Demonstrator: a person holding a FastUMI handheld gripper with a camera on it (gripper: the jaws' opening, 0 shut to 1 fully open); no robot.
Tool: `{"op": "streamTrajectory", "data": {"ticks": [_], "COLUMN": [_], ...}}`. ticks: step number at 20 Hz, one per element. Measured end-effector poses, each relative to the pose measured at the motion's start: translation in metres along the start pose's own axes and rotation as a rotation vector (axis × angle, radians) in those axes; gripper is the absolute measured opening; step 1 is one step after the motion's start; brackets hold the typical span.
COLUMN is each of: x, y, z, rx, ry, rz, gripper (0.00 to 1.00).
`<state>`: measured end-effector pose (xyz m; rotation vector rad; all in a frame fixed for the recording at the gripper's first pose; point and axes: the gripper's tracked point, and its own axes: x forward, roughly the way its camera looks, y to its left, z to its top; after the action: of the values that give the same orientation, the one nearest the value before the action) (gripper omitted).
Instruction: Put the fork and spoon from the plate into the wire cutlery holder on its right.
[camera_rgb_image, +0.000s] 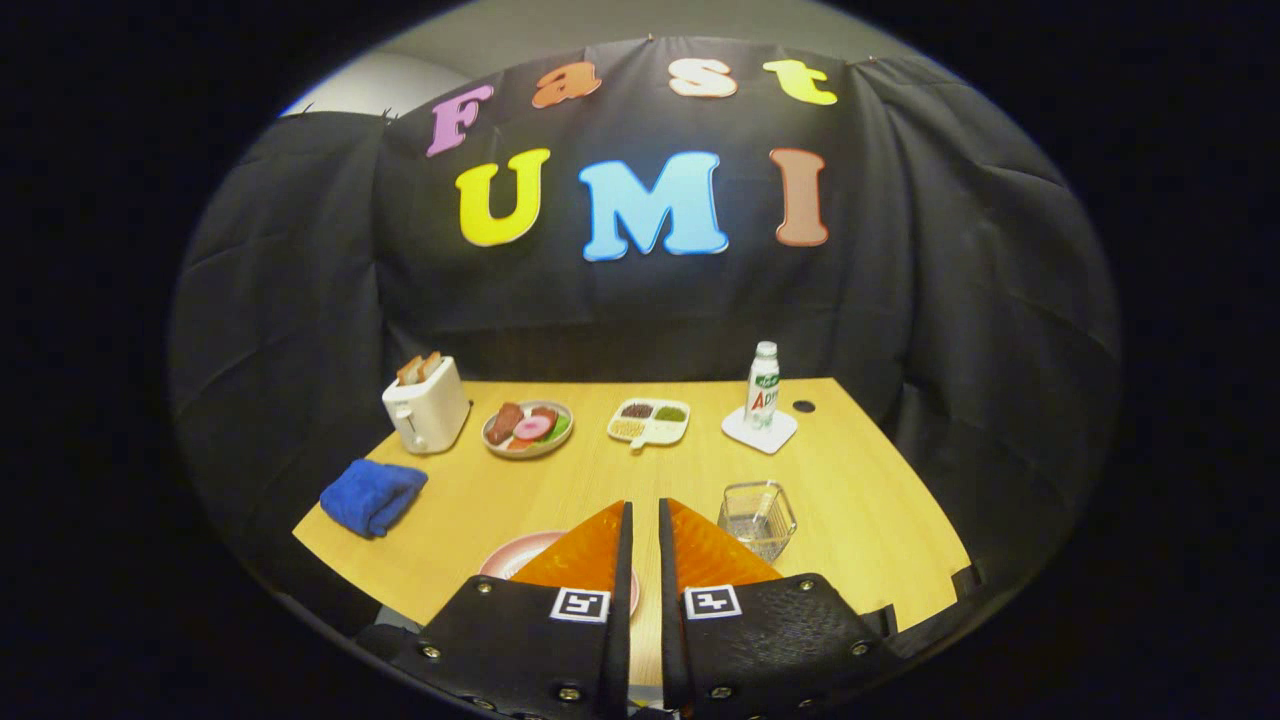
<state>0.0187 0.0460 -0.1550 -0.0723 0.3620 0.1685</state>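
Observation:
My gripper (643, 505) hovers above the near edge of the wooden table (880, 520), its two fingers almost together with only a thin gap and nothing held in it. A pink plate (515, 556) lies just beyond and under the left finger, which hides most of it. Whatever lies on the plate is covered, so I see no fork or spoon. The wire cutlery holder (757, 518) stands upright just right of the right finger, and it looks empty.
Farther back stand a white toaster (426, 404) with bread, a plate of food (527, 428), a divided dish (649, 421) and a bottle (763, 385) on a white coaster (759, 432). A blue cloth (372, 495) lies at the left edge.

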Motion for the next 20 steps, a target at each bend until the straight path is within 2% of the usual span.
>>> {"op": "streamTrajectory", "data": {"ticks": [6,11,14,20], "x": [0.021,0.029,0.028,0.031], "y": [0.016,0.039,0.049,0.053], "z": [-0.067,-0.141,-0.165,-0.195], "rx": [-0.004,-0.002,-0.015,-0.027], "ry": [0.167,0.397,0.473,0.568], "rz": [0.048,0.120,0.148,0.151], "gripper": [0.15,0.15,0.16,0.16]}}
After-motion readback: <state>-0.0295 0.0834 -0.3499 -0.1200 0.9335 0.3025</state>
